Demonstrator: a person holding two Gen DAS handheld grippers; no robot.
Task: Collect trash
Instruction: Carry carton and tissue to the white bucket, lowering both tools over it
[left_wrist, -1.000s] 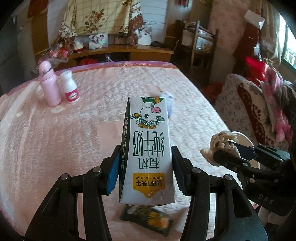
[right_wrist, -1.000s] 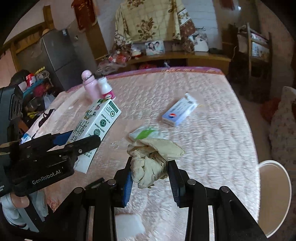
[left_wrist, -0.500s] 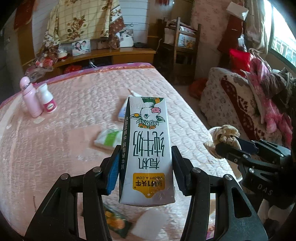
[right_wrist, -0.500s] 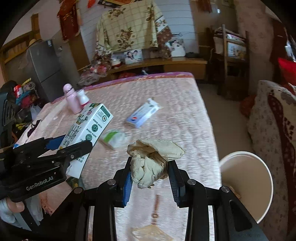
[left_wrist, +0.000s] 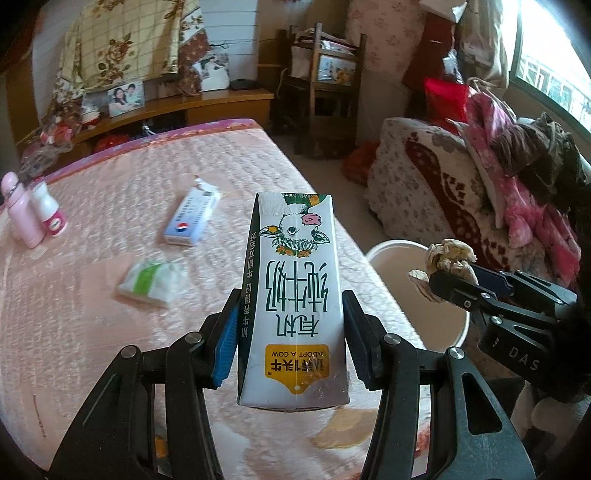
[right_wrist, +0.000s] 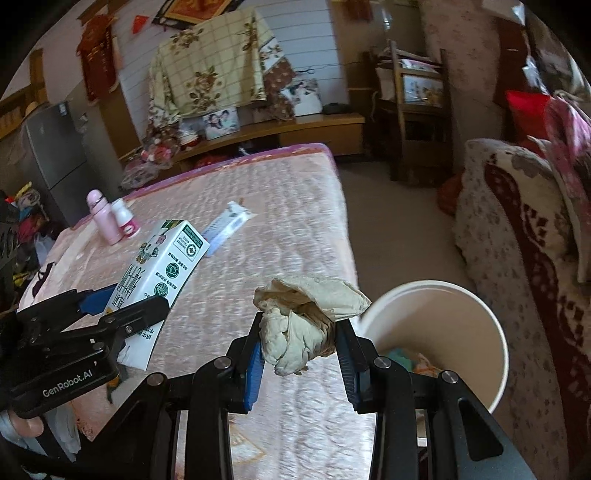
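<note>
A: Item one, left tool (left_wrist: 290, 332)?
B: Clamped on a milk carton (left_wrist: 293, 295), centre of the left view, print upside down, held above the bed (left_wrist: 92, 295) near its right edge.

A: Item two, right tool (right_wrist: 299, 354)?
B: Closed on a crumpled paper wad (right_wrist: 303, 325), lower centre of the right view. The same wad (left_wrist: 448, 256) shows at the right of the left view, over the bucket's rim.

A: Item three, the bin?
B: A white bucket (right_wrist: 487, 317) on the floor beside the bed, lower right of the right view. Some scraps lie in its bottom.

A: What has changed in the last second?
B: Both views have swung right. The bucket, a sliver at the frame edge a second ago, now sits large beside the wad, and it has entered the left view (left_wrist: 391, 247) too. Neither grip has altered.

A: Meaning for the task?
B: By my reading, both pieces are on their way to the drop, the wad first, being nearest the opening.

A: Still uncollected?
B: A blue-and-white box (left_wrist: 192, 218) and a green-and-white packet (left_wrist: 147, 282) on the bed, left of centre. Two pink bottles (left_wrist: 31, 216) stand at the far left; whether they count as trash I cannot tell.
</note>
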